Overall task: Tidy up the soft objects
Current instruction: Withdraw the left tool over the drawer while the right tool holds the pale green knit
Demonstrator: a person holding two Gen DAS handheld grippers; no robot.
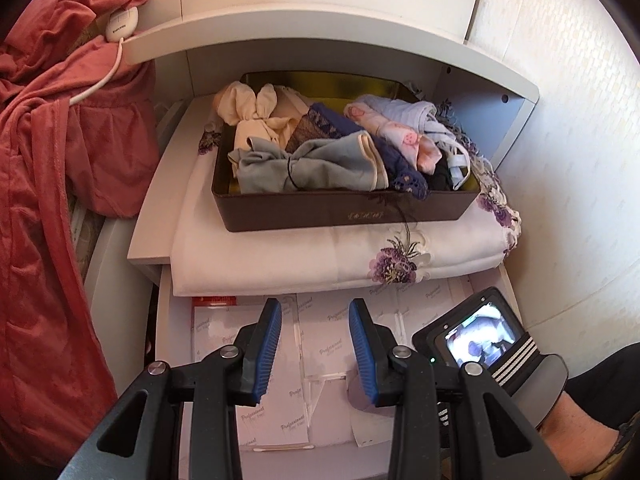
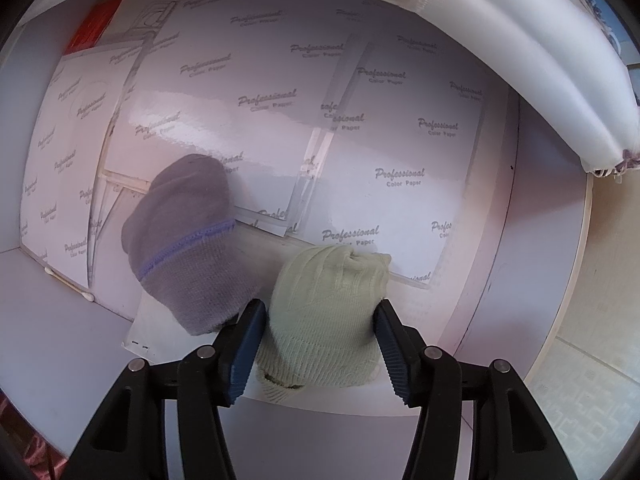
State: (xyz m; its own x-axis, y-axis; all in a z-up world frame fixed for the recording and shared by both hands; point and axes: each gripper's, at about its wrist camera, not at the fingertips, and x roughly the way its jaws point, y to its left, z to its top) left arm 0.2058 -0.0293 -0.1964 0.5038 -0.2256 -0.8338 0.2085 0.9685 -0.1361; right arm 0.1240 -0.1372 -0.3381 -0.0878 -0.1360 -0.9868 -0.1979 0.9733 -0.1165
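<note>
— Right gripper point(image 2: 320, 350)?
— Pointing down into the drawer point(image 2: 532, 216). Fingers point(image 2: 248, 344) spread, flanking the rolled pale green sock point(image 2: 328, 312). Sock between the two pads, filling most of the gap; left pad at its edge, right pad close against its other side. Real pressure on it: cannot tell from this view.
— Anything beside it?
— Grey sock with a blue stripe point(image 2: 184, 240), rolled, just to the left of the green one, near the left finger. Both lying on the drawer floor, partly over white sheets printed "Professional Color Paper" point(image 2: 260, 100).
— Left gripper point(image 1: 316, 346)?
— Hovering over the same drawer, tilted downward. Blue-padded fingers point(image 1: 266, 352) parted, nothing between them, only the printed sheets below.
— Farther ahead in the left wrist view?
— Dark box point(image 1: 344, 208) on the shelf above the drawer, resting on a folded white cloth with purple flowers point(image 1: 360, 256). Inside the box: cream bundle point(image 1: 256, 120), light blue bundle tied with a black band point(image 1: 304, 164), pink-patterned piece point(image 1: 404, 136), other small garments. Well apart from both pairs of fingers.
— Off to the side?
— Red robe point(image 1: 52, 160) hanging at left; the other gripper's small screen point(image 1: 476, 332) at lower right.
</note>
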